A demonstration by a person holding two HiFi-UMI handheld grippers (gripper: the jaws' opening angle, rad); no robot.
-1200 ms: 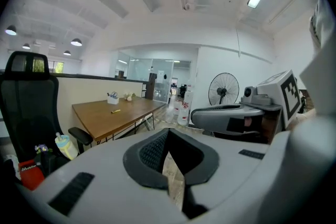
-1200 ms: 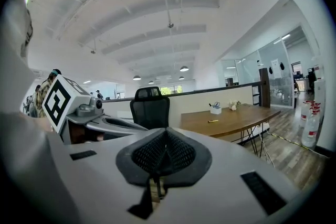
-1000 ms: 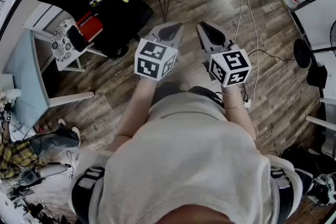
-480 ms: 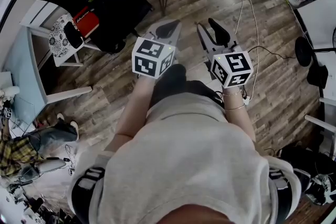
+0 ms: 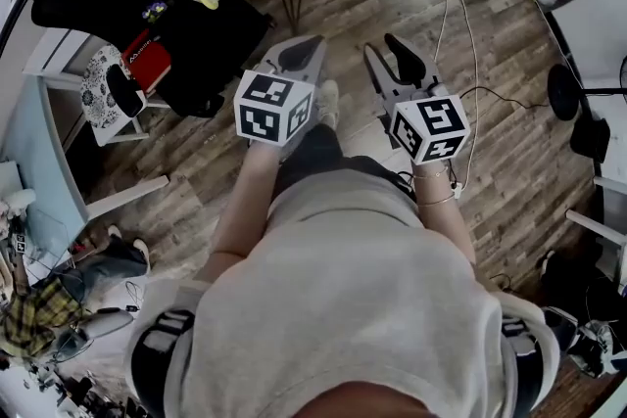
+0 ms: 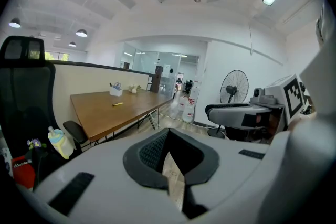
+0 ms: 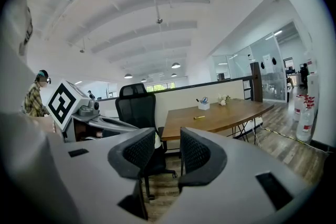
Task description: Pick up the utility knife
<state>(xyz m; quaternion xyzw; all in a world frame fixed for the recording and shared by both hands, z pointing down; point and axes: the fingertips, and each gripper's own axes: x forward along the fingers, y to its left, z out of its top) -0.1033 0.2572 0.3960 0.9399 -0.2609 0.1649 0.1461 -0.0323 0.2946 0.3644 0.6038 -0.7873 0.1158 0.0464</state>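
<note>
Right hand-held gripper (image 7: 168, 150): jaws just opening, empty, readied for presumed utility knife (image 7: 199, 117) on worktop (image 7: 231, 113); left hand-held gripper (image 6: 168, 157) closed, empty.

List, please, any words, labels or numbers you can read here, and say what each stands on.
Red box: white print, too blurred to read.
Left marker cube and right marker cube: square patterns only, no words.
Nothing else is legible.
</note>
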